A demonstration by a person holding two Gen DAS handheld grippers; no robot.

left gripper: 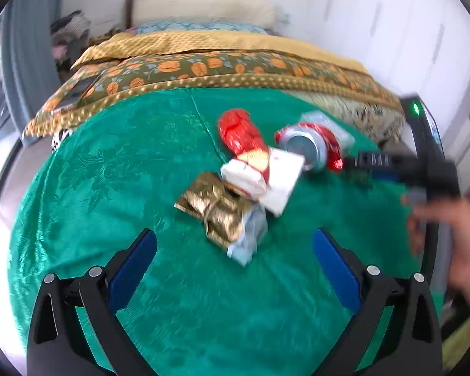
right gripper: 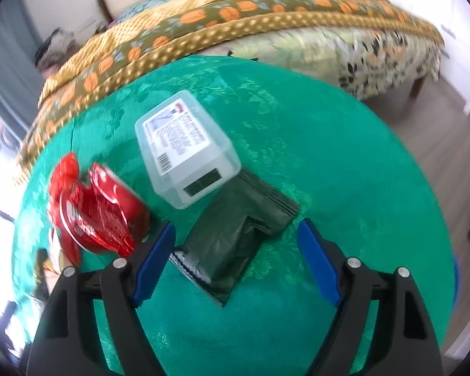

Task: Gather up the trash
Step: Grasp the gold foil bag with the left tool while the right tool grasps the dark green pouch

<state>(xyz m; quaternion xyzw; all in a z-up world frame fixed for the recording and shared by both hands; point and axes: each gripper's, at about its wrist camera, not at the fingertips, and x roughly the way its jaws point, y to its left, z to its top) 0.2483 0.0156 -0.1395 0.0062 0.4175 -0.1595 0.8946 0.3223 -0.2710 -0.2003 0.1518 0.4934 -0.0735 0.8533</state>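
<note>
1. A round worktop under a green patterned cloth carries the trash, and a bed with an orange-flowered cover stands just behind it.
2. The left tool hangs released above the near part of the worktop, its blue pads wide apart with nothing between them.
3. Just ahead of the left tool lies a crumpled gold wrapper, touching a pale silvery wrapper on its near right side.
4. Behind the gold wrapper sits a white packet with red print, and a crumpled red wrapper lies at its far end, touching it.
5. A crushed red can lies on its side to the right of that heap; in the right wrist view it sits just beside the left finger of the right tool.
6. A clear plastic box with a printed label lies upside down, beyond the can and near it.
7. A dark green pouch lies flat on the cloth, its far edge tucked against the box and its near end between the right tool's fingers.
8. The right tool is released: its blue pads stand either side of the pouch and do not press on it.
9. In the left wrist view a person's hand holds the right tool's handle at the right edge, blurred.
</note>
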